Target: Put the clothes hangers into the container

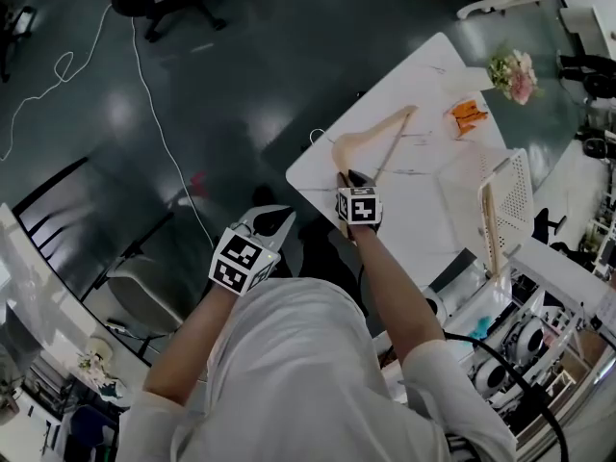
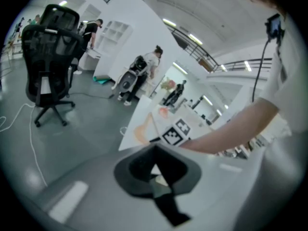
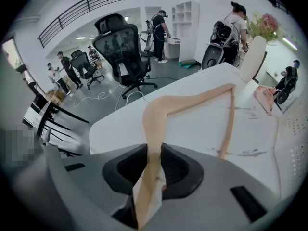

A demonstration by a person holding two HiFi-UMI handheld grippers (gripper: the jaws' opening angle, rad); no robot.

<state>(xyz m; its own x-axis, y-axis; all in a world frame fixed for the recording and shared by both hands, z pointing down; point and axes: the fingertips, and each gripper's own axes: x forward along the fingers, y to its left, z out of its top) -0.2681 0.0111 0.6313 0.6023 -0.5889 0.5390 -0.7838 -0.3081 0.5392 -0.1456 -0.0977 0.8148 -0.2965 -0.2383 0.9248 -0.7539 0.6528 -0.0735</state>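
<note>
While my right gripper (image 3: 154, 153) is clamped snug on one end of the wooden hanger (image 3: 192, 101), the rest of it stretches over the white table (image 1: 414, 210), left of the white container (image 1: 515, 195). My left gripper (image 2: 155, 150) is pinched closed, holding nothing.

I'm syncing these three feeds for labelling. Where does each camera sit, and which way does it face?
Head view: on the person's head, looking steeply down at the white table; both arms, the left gripper and the right gripper show.
Left gripper view: on the left gripper, looking along its shut jaws toward the table; the right forearm crosses it.
Right gripper view: on the right gripper, looking along jaws clamped on the wooden hanger, toward an office chair.
Shared: all three show hanger and table.
</note>
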